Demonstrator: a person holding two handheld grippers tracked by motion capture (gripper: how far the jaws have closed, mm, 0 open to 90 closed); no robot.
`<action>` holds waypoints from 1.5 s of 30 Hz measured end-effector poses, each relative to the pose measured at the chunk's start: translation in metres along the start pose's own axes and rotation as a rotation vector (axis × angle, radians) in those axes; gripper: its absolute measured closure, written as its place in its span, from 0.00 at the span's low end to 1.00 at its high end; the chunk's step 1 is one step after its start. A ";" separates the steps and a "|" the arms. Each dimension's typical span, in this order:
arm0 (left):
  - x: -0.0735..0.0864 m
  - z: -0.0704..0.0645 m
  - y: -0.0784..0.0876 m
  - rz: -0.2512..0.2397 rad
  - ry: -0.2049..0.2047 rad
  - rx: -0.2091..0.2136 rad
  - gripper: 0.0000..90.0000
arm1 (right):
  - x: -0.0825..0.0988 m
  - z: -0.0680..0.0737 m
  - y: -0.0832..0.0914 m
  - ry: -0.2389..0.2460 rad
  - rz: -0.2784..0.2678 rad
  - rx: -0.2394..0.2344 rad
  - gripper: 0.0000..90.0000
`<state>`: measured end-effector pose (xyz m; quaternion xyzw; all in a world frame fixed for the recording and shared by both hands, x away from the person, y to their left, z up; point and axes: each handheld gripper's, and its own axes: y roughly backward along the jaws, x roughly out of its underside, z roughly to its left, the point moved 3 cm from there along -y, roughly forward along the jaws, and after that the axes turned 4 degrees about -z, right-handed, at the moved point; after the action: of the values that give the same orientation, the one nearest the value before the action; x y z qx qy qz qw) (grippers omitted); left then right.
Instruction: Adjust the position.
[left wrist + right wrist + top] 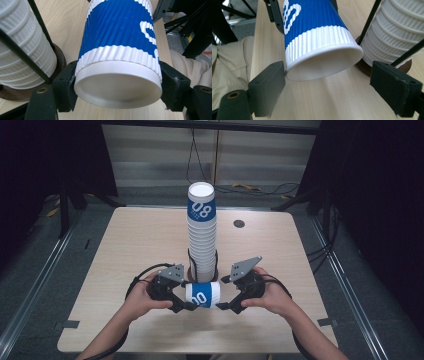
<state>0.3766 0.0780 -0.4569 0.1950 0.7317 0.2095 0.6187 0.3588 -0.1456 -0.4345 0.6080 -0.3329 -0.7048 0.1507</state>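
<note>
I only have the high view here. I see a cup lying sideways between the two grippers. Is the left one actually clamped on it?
Observer: Yes. In the left gripper view both pads press the blue and white cup at its narrow, closed end; the left gripper is shut on it.
Operator: And the right one?
Observer: Open. In the right gripper view the right gripper has one pad close beside the cup's open rim, the other well clear.
Operator: Which way does the mouth face?
Observer: Toward the right gripper; its camera looks into the white inside.
Operator: What holds the tall stack?
Observer: The stack of cups stands on a round brown base with thin black rods around it.
</note>
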 end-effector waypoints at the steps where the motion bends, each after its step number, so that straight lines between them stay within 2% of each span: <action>1: 0.000 0.000 0.000 -0.005 0.001 -0.004 0.31 | 0.001 0.000 0.000 -0.008 -0.005 0.009 0.14; 12: 0.002 0.003 0.006 -0.042 0.021 -0.019 0.31 | 0.015 0.000 0.003 -0.094 -0.115 0.008 0.14; 19: 0.003 0.002 0.006 -0.077 0.036 -0.013 0.31 | 0.021 0.003 0.000 -0.111 -0.170 0.015 0.14; 23: 0.004 0.001 0.006 -0.080 0.039 -0.017 0.31 | 0.024 0.005 -0.001 -0.133 -0.206 0.004 0.14; 37: 0.003 -0.001 0.002 -0.090 0.033 -0.006 0.31 | 0.025 0.006 -0.007 -0.138 -0.233 0.009 0.14; 45: 0.003 -0.002 0.001 -0.091 0.032 0.003 0.31 | 0.026 0.006 -0.009 -0.137 -0.228 0.005 0.14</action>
<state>0.3741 0.0797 -0.4585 0.1590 0.7499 0.1833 0.6154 0.3492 -0.1534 -0.4597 0.5927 -0.2728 -0.7565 0.0453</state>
